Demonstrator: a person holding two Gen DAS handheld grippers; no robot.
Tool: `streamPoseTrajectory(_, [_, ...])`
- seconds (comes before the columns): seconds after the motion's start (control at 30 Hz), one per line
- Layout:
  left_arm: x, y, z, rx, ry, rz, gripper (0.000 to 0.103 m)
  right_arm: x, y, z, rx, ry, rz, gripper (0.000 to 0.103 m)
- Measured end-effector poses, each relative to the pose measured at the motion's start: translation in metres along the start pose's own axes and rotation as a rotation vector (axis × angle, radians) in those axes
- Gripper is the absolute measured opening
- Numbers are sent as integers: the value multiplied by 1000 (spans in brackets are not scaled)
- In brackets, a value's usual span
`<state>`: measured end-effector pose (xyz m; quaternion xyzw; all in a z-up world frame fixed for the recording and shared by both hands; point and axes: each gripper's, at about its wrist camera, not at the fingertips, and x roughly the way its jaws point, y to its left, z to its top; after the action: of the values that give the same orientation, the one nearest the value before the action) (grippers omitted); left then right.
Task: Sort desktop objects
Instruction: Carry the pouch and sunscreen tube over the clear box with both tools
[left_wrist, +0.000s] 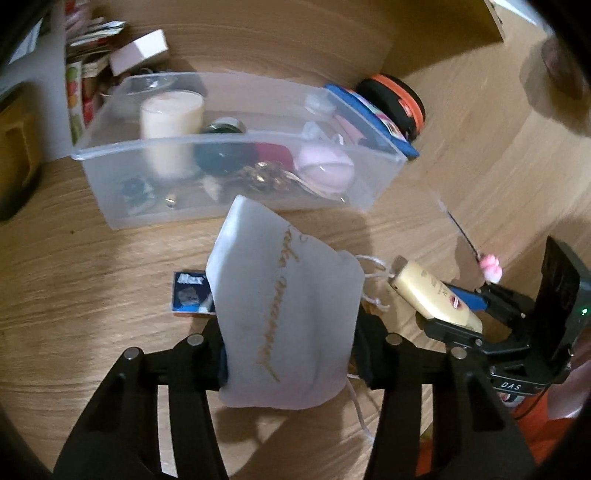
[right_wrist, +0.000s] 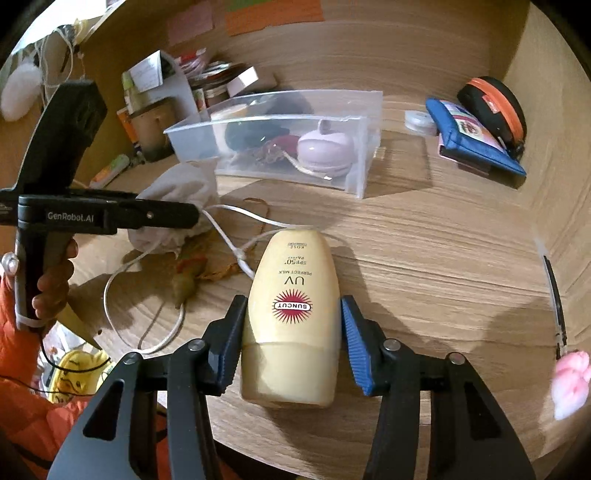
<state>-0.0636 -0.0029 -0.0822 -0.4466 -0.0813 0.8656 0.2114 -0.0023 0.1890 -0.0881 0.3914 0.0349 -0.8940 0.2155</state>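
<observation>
Just short of the clear bin (left_wrist: 236, 147), lifting stage: left gripper (left_wrist: 288, 354) clamped on white pouch (left_wrist: 284, 314), right gripper (right_wrist: 291, 347) clamped on sunscreen bottle (right_wrist: 291, 317); next, carrying each over the rim.

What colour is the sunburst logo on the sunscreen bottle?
Red, on the pale yellow sunscreen bottle; right wrist view shows it best.
</observation>
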Motion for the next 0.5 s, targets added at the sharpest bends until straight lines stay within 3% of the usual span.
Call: streamPoseTrajectory(0.5, [-34, 16, 24, -46, -127, 9, 51, -12, -15, 30, 36, -69, -10, 44])
